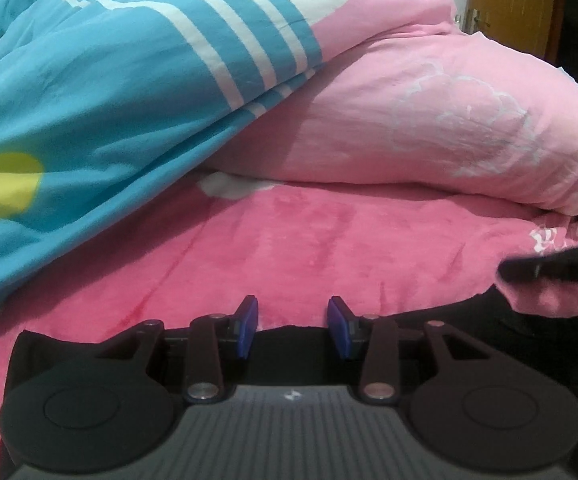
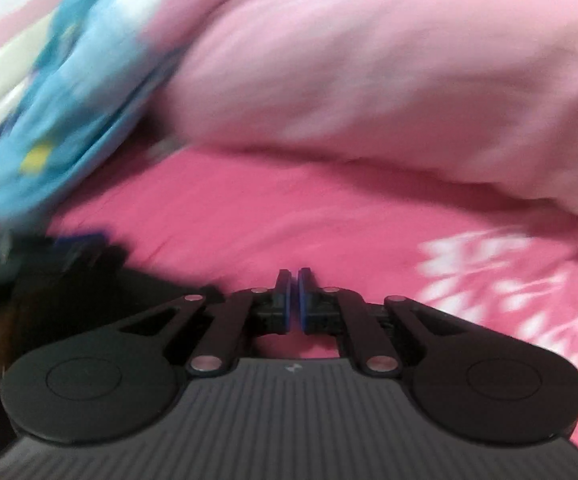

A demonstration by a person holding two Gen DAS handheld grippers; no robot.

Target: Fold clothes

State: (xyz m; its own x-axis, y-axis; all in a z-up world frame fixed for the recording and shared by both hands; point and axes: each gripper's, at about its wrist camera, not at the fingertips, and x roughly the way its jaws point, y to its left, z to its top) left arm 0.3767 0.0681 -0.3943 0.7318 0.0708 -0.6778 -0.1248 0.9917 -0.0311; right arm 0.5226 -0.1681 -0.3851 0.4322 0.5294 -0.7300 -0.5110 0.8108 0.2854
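black garment [image 1: 469, 332] under left gripper [image 1: 293, 328]

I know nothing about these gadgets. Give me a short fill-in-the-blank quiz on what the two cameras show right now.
1. The left hand-held gripper has its blue pads spread ____.
2. The right hand-held gripper has its pads almost ____, with nothing visibly between them.
3. The garment lying under the left hand-held gripper is ____ in colour.
4. The blanket that covers the bed is ____.

Missing words: apart; together; black; pink
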